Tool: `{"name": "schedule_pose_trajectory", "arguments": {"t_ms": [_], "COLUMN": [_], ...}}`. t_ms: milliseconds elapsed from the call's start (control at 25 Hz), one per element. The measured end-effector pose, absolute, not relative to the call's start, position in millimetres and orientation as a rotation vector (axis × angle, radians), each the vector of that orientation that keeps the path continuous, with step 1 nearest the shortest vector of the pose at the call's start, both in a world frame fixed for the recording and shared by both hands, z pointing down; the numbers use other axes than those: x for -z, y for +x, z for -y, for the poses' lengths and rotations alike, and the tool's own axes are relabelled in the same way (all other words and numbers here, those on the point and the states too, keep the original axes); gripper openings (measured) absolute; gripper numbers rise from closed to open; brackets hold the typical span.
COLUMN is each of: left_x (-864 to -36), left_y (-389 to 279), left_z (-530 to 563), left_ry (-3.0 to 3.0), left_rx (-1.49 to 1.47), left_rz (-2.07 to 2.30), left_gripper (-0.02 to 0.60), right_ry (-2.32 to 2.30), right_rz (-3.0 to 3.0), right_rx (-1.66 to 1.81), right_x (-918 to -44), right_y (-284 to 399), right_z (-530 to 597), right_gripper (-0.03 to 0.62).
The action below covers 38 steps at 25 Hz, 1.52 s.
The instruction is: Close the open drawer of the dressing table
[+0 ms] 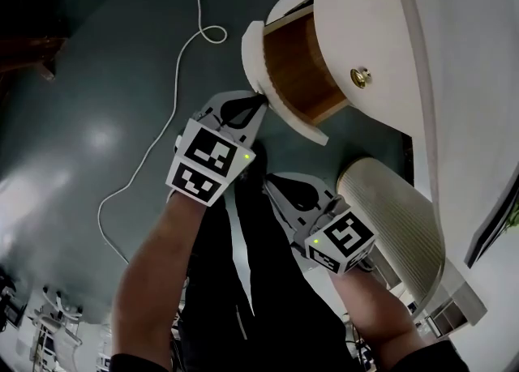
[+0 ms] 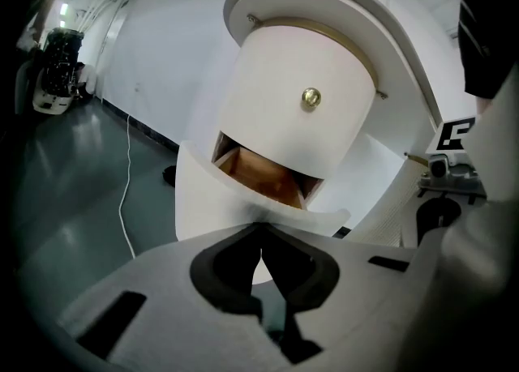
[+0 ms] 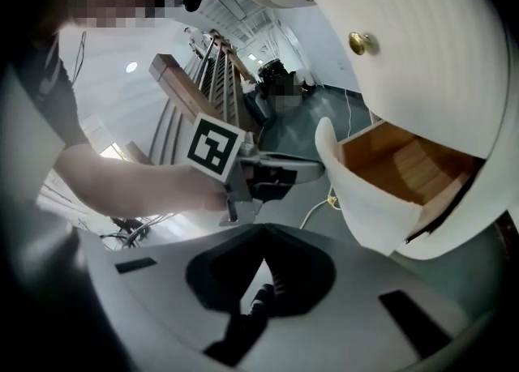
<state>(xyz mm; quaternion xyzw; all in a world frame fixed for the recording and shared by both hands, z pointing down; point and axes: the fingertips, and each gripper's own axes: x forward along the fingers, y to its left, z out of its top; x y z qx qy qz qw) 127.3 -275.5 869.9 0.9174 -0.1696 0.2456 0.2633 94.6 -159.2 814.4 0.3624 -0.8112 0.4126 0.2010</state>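
Curved white drawer with wooden inside [image 1: 298,70] sticks out open from white dressing table [image 1: 458,54], right below small brass knob [image 1: 361,78]. Left gripper [image 2: 261,228] has jaws pinched together, gripping nothing, tips right up against drawer's white front. Right gripper [image 3: 263,234] also closed and empty, hanging lower, beside ribbed cream cylinder [image 1: 397,216]. White cable [image 1: 174,111] snakes over dark green floor [image 1: 89,127].

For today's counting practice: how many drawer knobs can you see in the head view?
1. The knob sits on the curved white front above the open drawer. Another may be hidden behind the left gripper.
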Motion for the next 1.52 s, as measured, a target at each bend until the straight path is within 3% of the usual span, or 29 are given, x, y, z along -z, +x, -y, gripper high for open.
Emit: {"name": "schedule_pose_trajectory", "arguments": {"t_ms": [840, 1280, 1520], "left_x": [-866, -860, -832], "left_y": [225, 225, 192], "left_z": [316, 316, 314], "left_ry": [2.576, 2.579, 2.550], "left_rx": [-0.512, -0.512, -0.467], "left_rz": [0.414, 0.400, 0.465], "left_gripper": [0.008, 0.009, 0.009], "right_ry": [1.119, 1.129, 1.106], "right_rz": [2.240, 2.230, 2.253], "right_rx": [-1.127, -1.147, -1.122], "right_x": [-808, -809, -792], "right_y": [144, 131, 116], "right_z": [156, 154, 162], "right_gripper": [0.006, 0.006, 0.006]}}
